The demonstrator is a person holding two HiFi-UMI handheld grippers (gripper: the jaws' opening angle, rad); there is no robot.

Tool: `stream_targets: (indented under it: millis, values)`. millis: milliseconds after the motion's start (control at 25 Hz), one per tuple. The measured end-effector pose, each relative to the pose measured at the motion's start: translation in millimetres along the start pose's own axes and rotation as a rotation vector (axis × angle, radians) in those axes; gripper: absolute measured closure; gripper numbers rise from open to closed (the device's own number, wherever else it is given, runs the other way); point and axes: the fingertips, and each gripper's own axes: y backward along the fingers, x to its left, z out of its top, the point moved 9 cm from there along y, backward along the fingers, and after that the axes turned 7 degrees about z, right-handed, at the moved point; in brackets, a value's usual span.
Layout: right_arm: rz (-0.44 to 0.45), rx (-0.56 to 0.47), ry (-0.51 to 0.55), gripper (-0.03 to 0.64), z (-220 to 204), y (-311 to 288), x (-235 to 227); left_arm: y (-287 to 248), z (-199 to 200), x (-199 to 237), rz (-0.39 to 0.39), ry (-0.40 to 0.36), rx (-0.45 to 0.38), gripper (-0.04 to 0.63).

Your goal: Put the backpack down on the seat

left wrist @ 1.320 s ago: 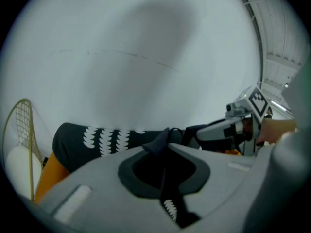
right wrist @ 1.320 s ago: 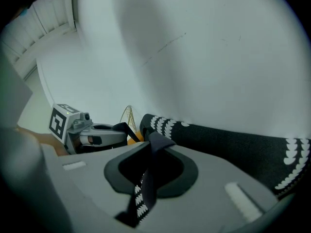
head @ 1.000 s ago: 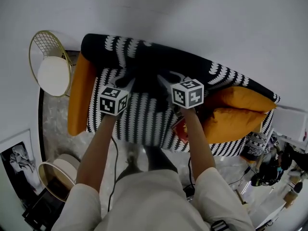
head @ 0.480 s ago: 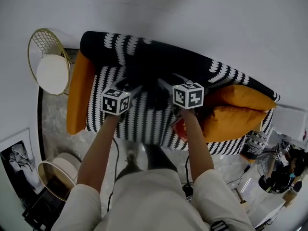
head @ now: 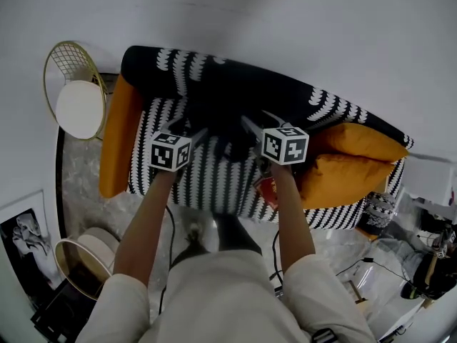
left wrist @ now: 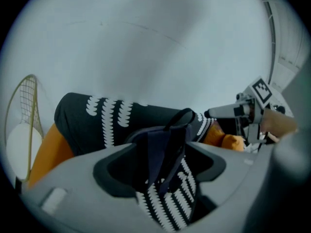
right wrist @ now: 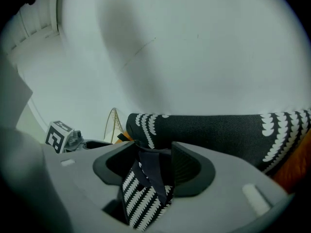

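A dark backpack [head: 223, 128] rests on the black-and-white patterned sofa seat [head: 214, 174], against the backrest. My left gripper [head: 191, 129] is at its left side and my right gripper [head: 250, 125] at its right. In the left gripper view a dark strap [left wrist: 164, 147] hangs loose between the jaws, which are opening wide; the pads do not press it. In the right gripper view another dark strap [right wrist: 149, 171] lies between the wide jaws, which are closing slightly without pinching it.
Orange cushions [head: 350, 164] fill the sofa's right end, and an orange bolster [head: 118, 141] lines its left end. A gold wire side table [head: 75, 95] stands left of the sofa, a round table [head: 89, 252] nearer the person. A red item [head: 265, 190] hangs at the seat's front edge.
Both grippers have let go of the backpack straps and opened. The backpack has sunk onto the seat. The hands stayed nearly in place.
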Motion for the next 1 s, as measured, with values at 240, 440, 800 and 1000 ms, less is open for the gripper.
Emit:
stream_targets:
  millis: [240, 440, 800, 1000]
  values:
    - [-0.013, -0.015, 0.022, 0.379, -8.0, 18.8, 19.0, 21.3, -6.0, -3.9, 0.011, -0.003, -0.022, 0.302]
    - [-0.035, -0.040, 0.056, 0.393, -17.1, 40.0, 40.2, 46.7, -12.6, -9.2, 0.023, -0.015, -0.056, 0.325]
    - [-0.058, -0.062, 0.052, 0.439, -47.1, 76.1, 82.6, 99.2, -34.3, -18.5, 0.009, -0.003, -0.103, 0.373]
    - [-0.082, -0.062, 0.146, 0.456, -57.7, 96.0, 114.3, 133.2, -40.5, -19.8, 0.037, 0.002, -0.155, 0.459]
